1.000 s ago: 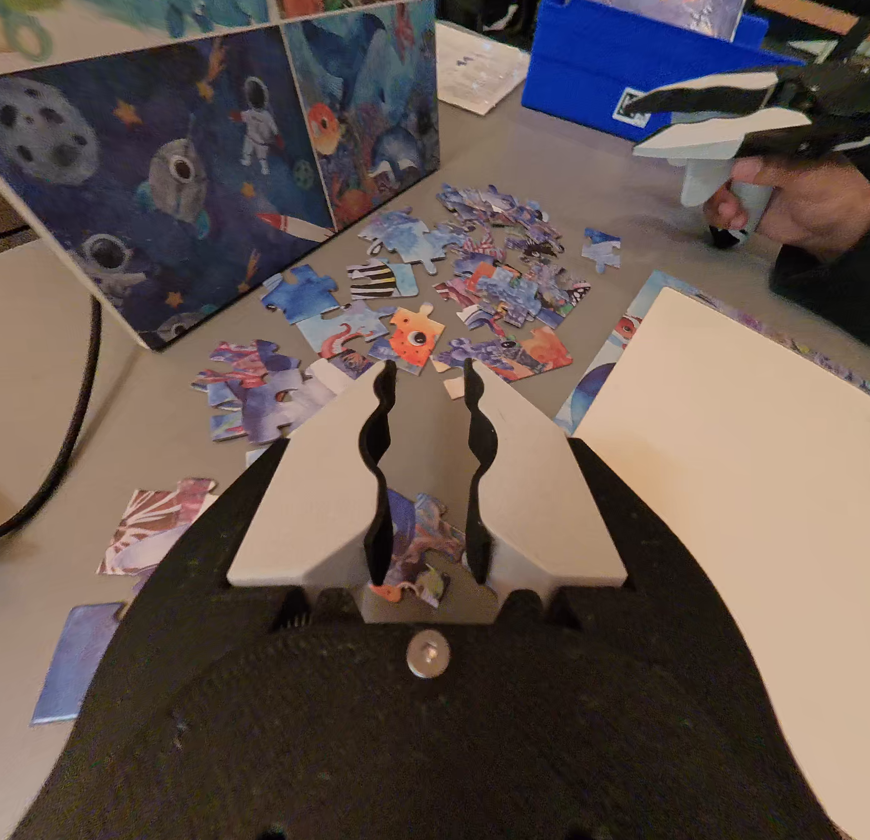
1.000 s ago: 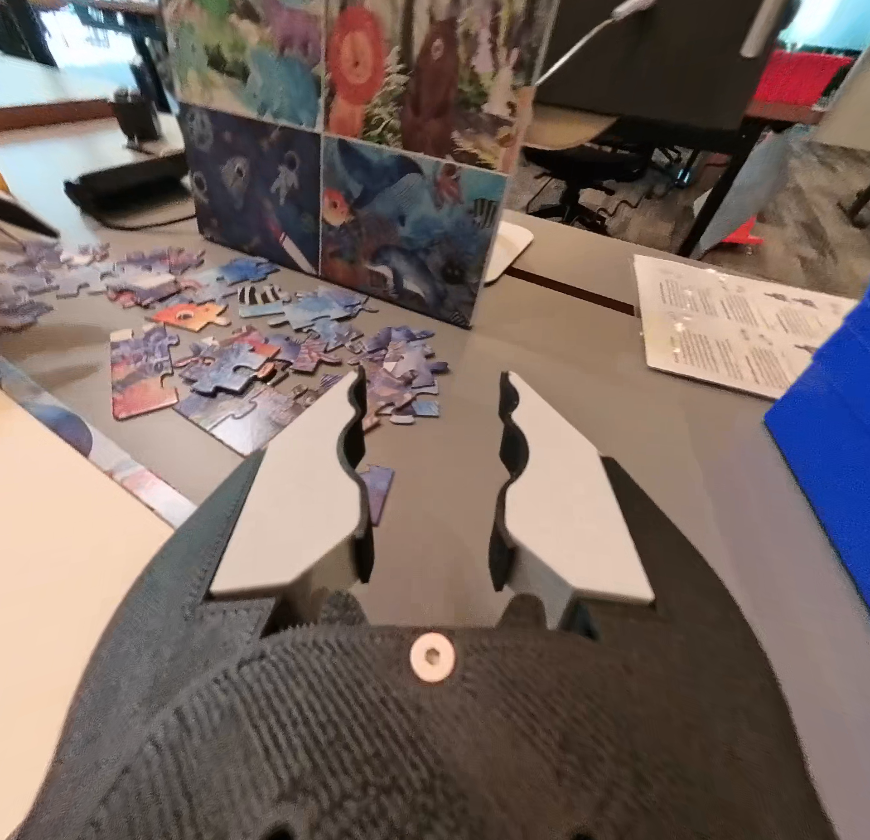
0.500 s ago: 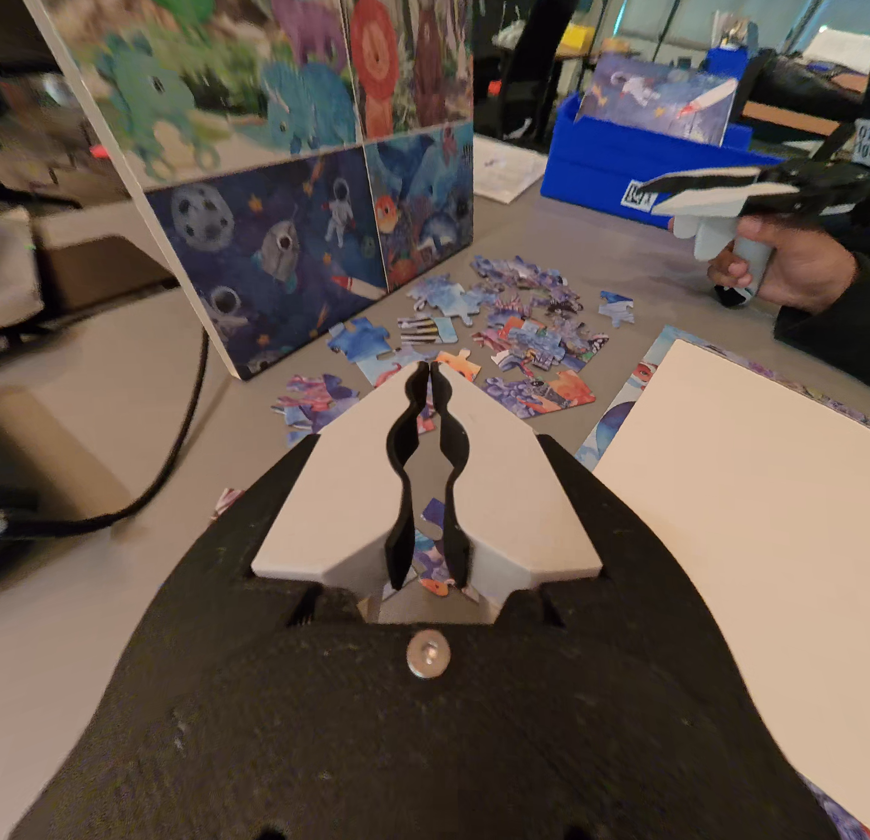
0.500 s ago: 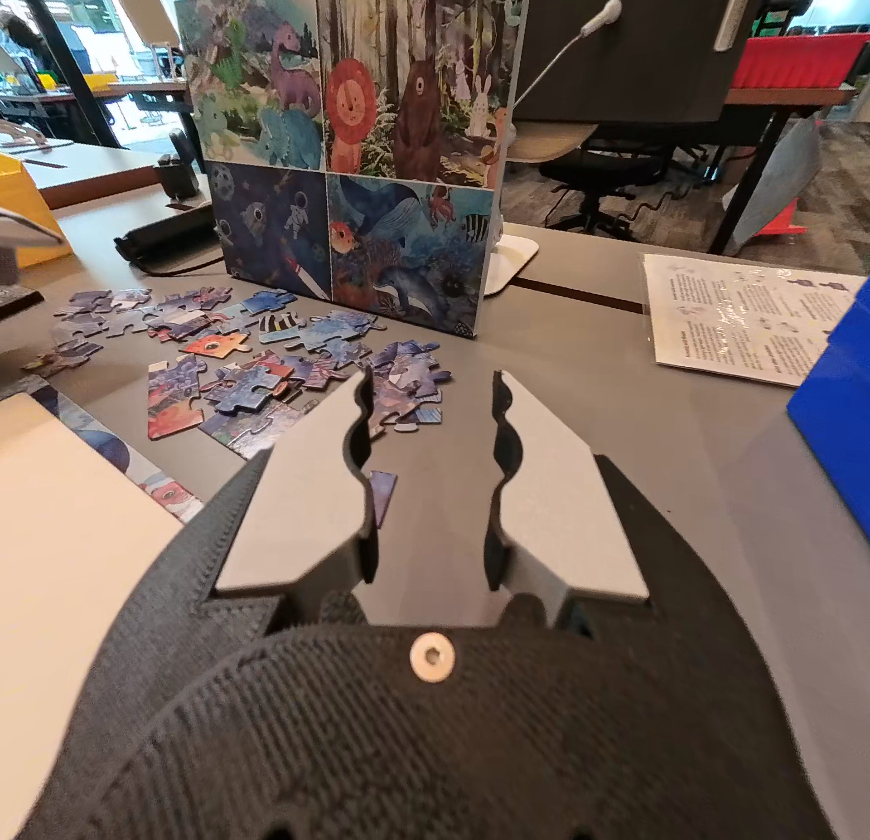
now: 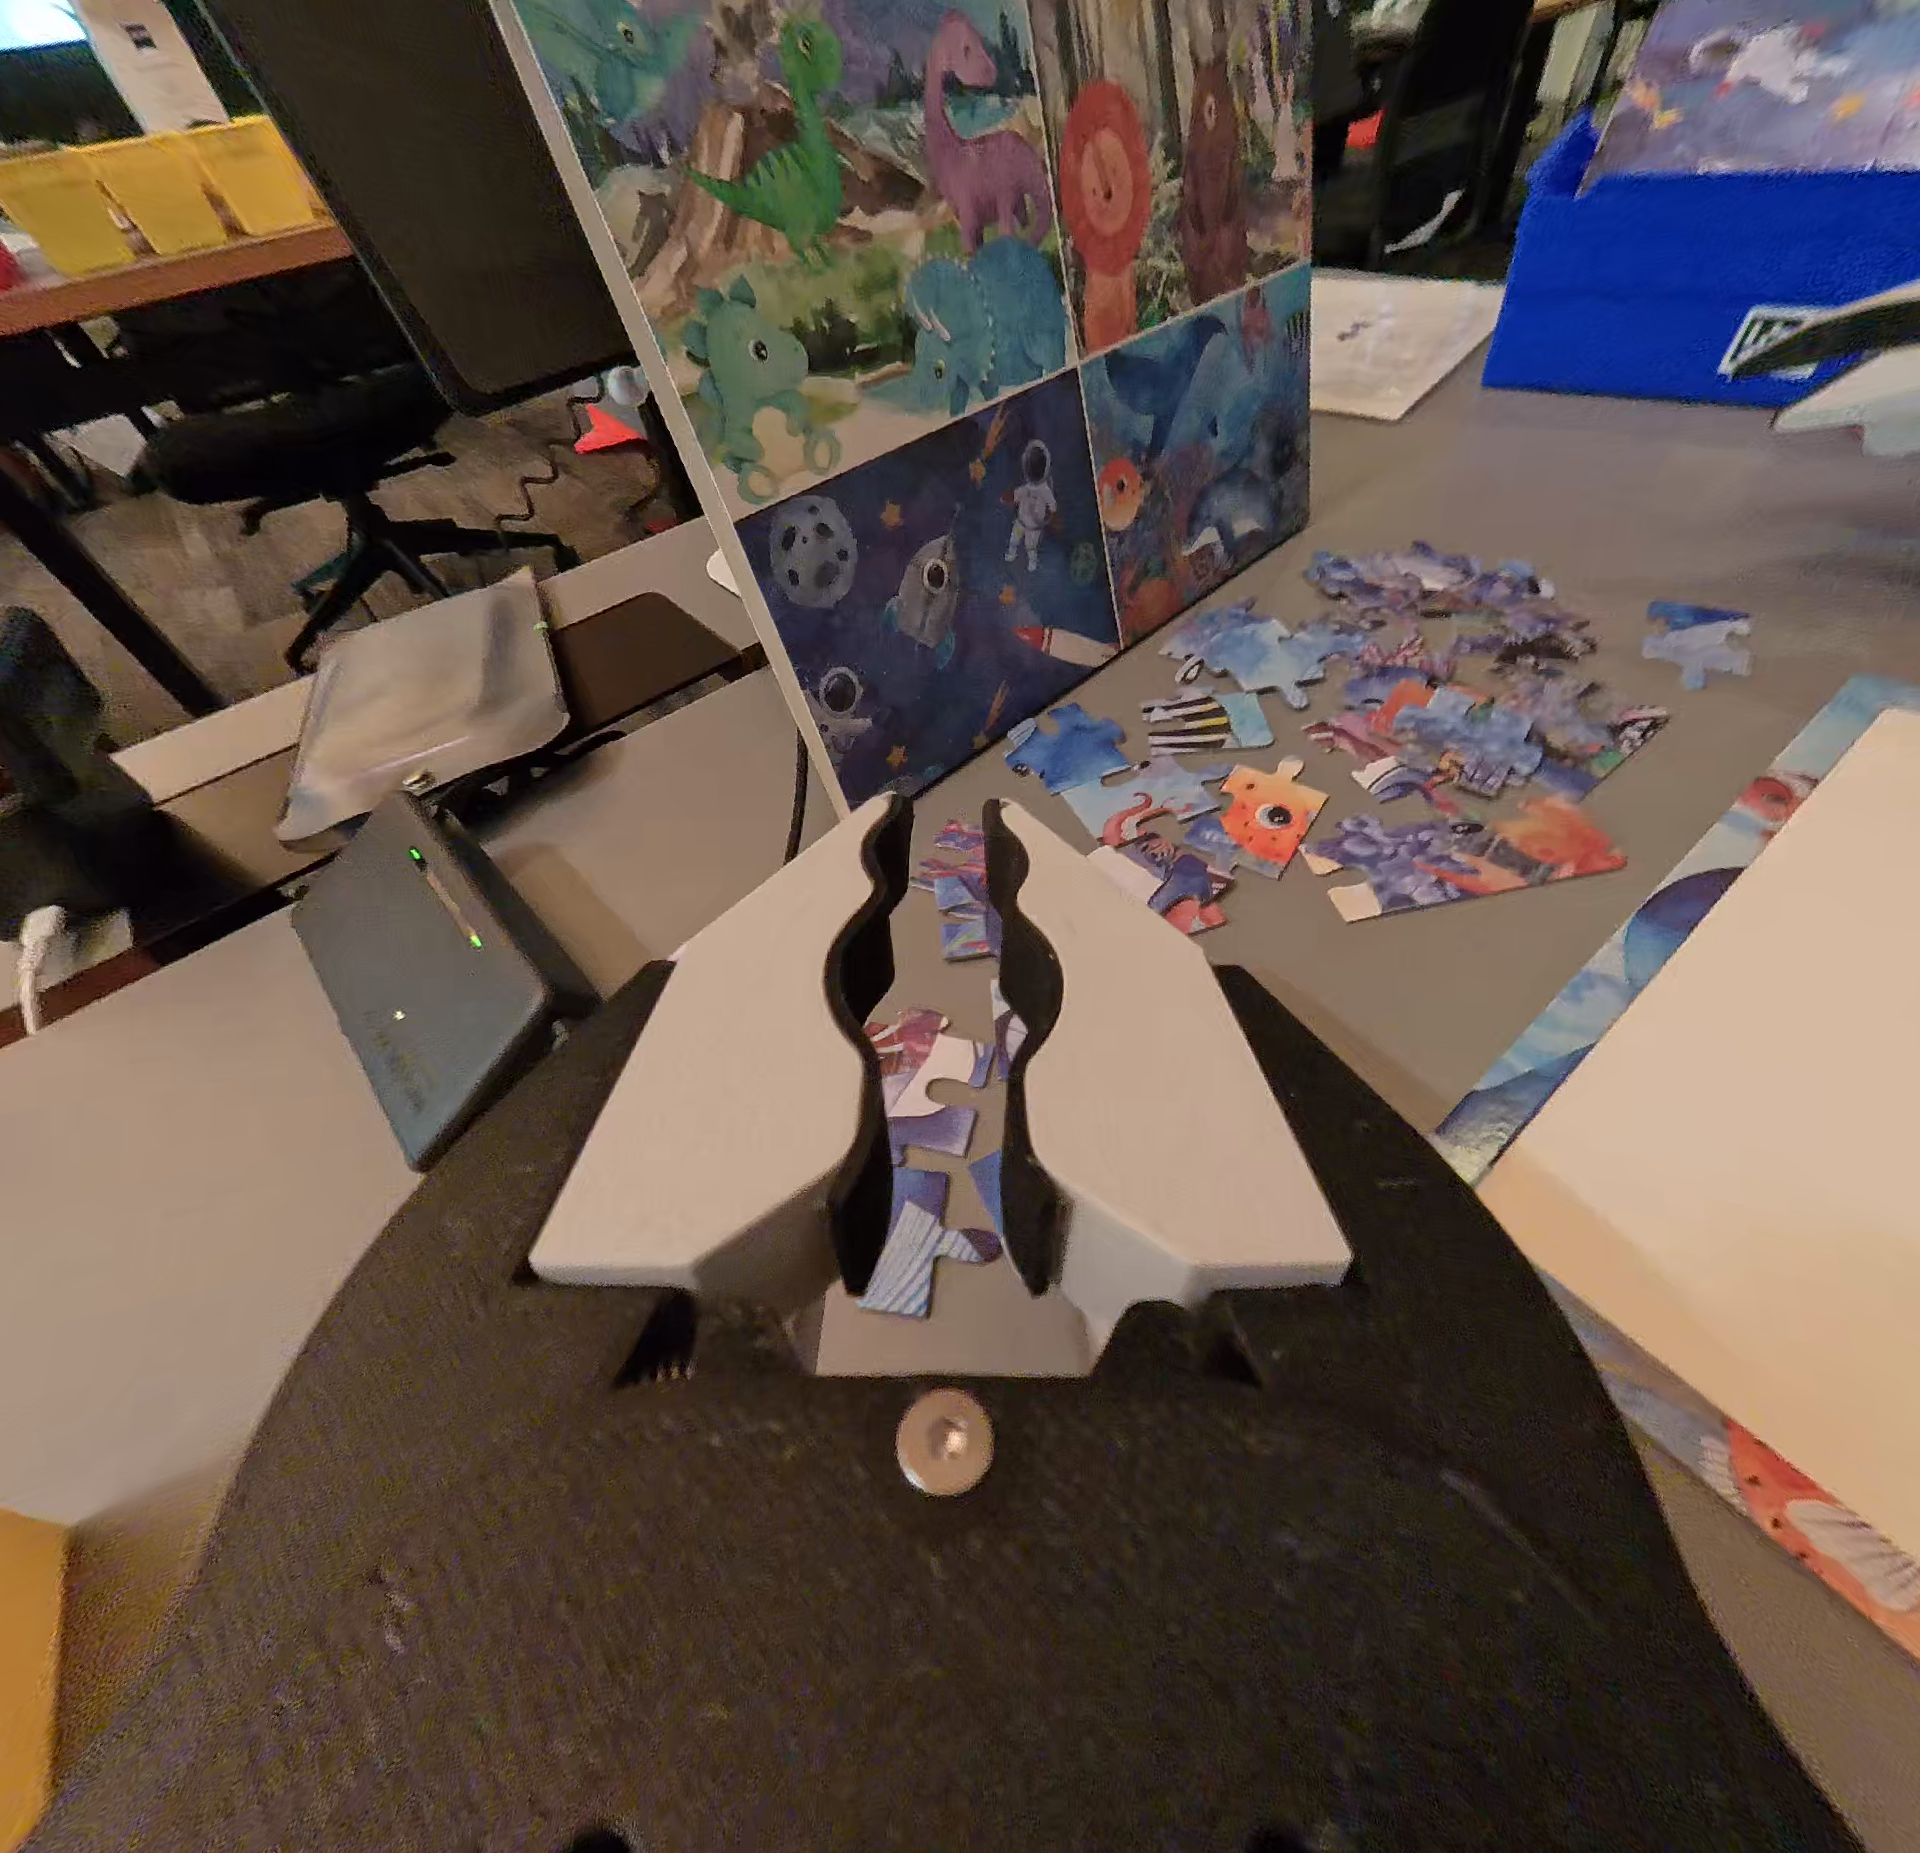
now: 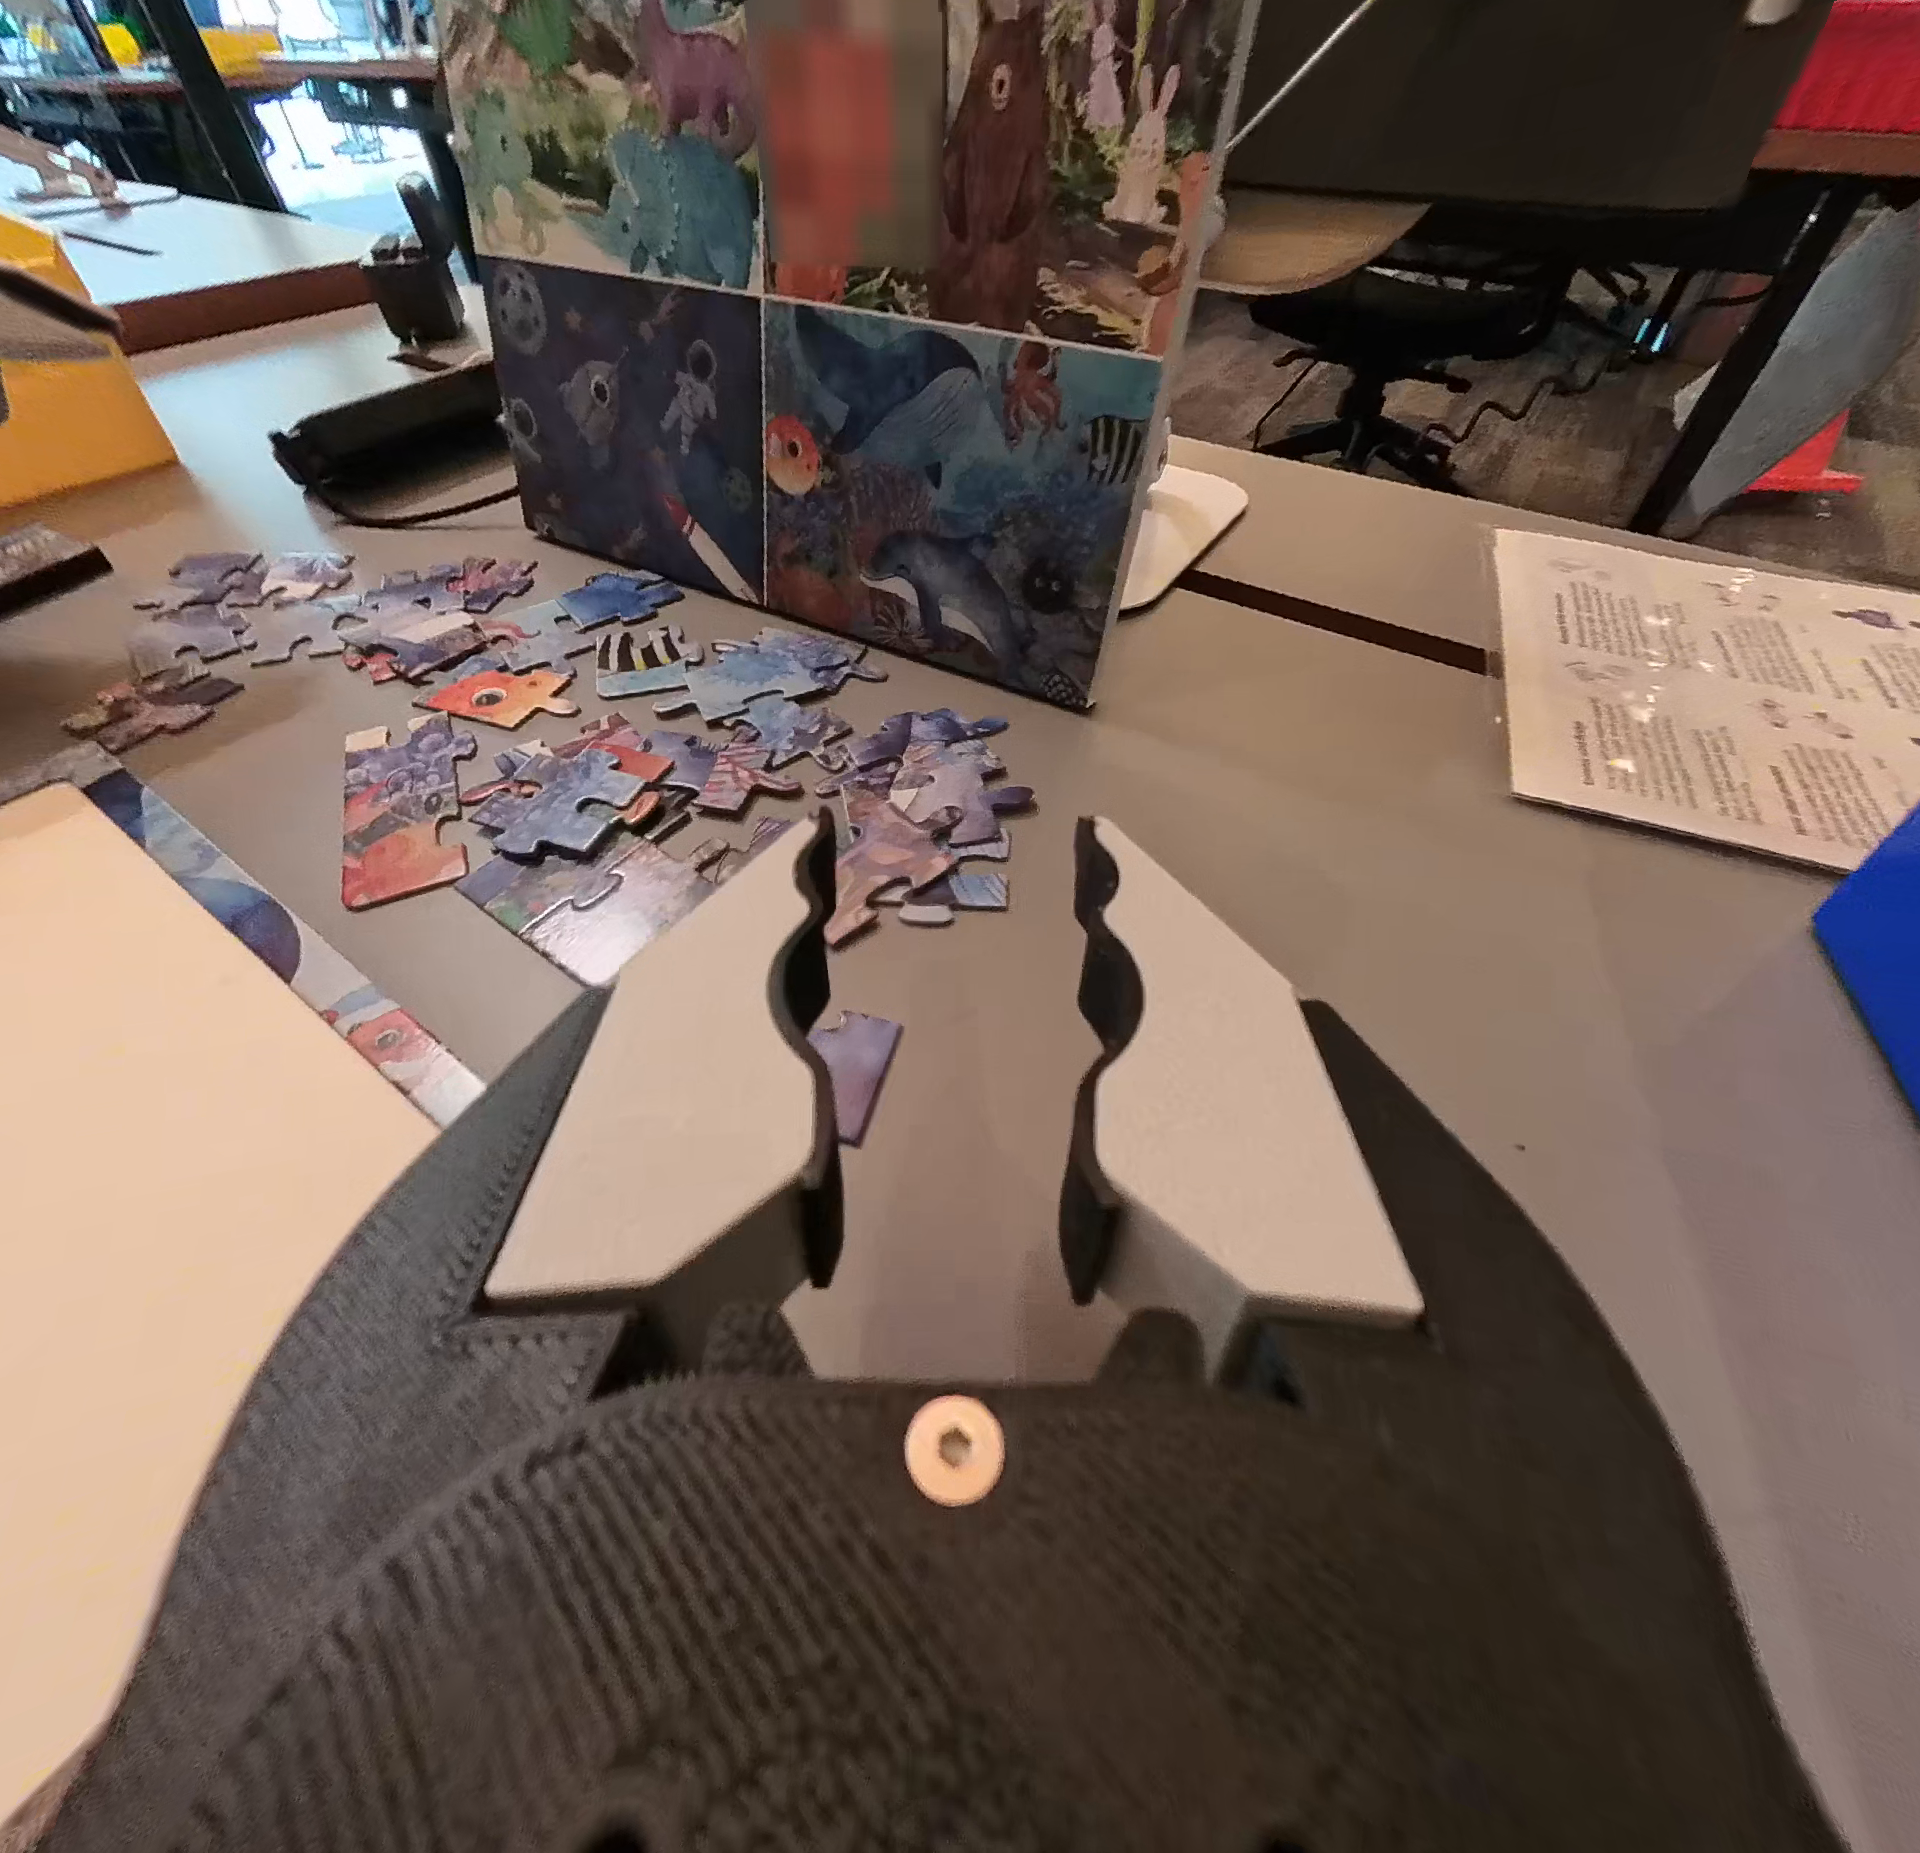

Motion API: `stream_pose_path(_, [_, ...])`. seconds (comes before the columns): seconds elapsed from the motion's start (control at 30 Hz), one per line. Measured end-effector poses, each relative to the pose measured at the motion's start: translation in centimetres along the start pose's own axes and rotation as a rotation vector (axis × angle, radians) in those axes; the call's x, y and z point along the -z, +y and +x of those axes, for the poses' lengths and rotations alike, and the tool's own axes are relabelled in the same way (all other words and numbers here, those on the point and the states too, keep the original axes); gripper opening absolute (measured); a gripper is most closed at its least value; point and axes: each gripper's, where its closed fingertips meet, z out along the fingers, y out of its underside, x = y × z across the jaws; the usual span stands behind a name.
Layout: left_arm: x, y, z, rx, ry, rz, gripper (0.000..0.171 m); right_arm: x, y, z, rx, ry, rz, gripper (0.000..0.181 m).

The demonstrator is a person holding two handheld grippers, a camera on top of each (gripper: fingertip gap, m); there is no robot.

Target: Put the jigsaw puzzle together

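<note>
On the grey desk (image 5: 1455, 515) stands an upright picture board (image 5: 935, 349) with four printed scenes, and everything else is placed against it here. To its left, on a paler surface, lies a dark flat device (image 5: 426, 982) with small green lights. In front of the board's lower edge the loose puzzle pieces (image 5: 1403, 723) lie scattered face up, among them an orange fish piece (image 5: 1273, 816) and a black-and-white striped piece (image 5: 1205, 721).

The left hand-held gripper (image 5: 940, 816) hangs above the desk in front of the board's left corner, its jaws drawn close with a narrow gap and nothing clamped between them (a few purple and blue pieces on the desk show through the gap). Right of the pieces lies a cream panel (image 5: 1714, 1128) on top of a printed sheet (image 5: 1621, 982).

The right hand-held gripper (image 6: 951, 837) sits in front of the board's right corner, jaws well apart and empty, a single purple piece (image 6: 857, 1071) on the desk by its left finger. Farther right of the board lie a laminated paper (image 6: 1704, 691) and a blue bin (image 5: 1683, 276).
</note>
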Motion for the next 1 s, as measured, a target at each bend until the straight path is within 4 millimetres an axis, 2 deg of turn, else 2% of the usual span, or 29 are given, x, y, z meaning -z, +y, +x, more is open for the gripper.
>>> stream_pose_path(0.1, [-0.2,0.4,-0.2,-0.005,-0.010,-0.017,0.008,-0.4,0.5,-0.8,0.045,-0.026,-0.039,0.045])
stream_pose_path(0.13, [-0.3,0.8,0.3,-0.020,0.020,-0.039,0.000,-0.6,0.7,-1.0,0.052,-0.039,-0.057,0.045])
stream_pose_path(0.17, [-0.5,1.4,1.0,-0.026,0.070,-0.066,0.000,-0.8,1.0,-1.2,0.048,-0.053,-0.076,0.044])
stream_pose_path(0.27, [-1.5,3.1,1.8,-0.021,0.113,-0.145,0.000,-1.2,1.6,-1.0,-0.024,-0.099,-0.122,0.042])
stream_pose_path(0.33, [-1.8,3.6,2.0,-0.035,0.115,-0.173,0.000,-1.2,1.5,-0.7,-0.094,-0.127,-0.121,0.036])
stream_pose_path(0.5, [-1.8,3.4,2.2,-0.049,0.099,-0.169,0.000,-0.6,0.5,-0.2,-0.154,-0.145,-0.051,0.030])
stream_pose_path(0.77, [-1.7,2.3,3.6,-0.012,0.132,-0.135,0.000,-1.4,1.9,-1.5,-0.003,-0.118,-0.146,0.029])
stream_pose_path(1.0, [-2.3,3.1,4.6,-0.029,0.155,-0.169,0.000,-1.4,1.7,-1.3,0.003,-0.091,-0.136,0.028])
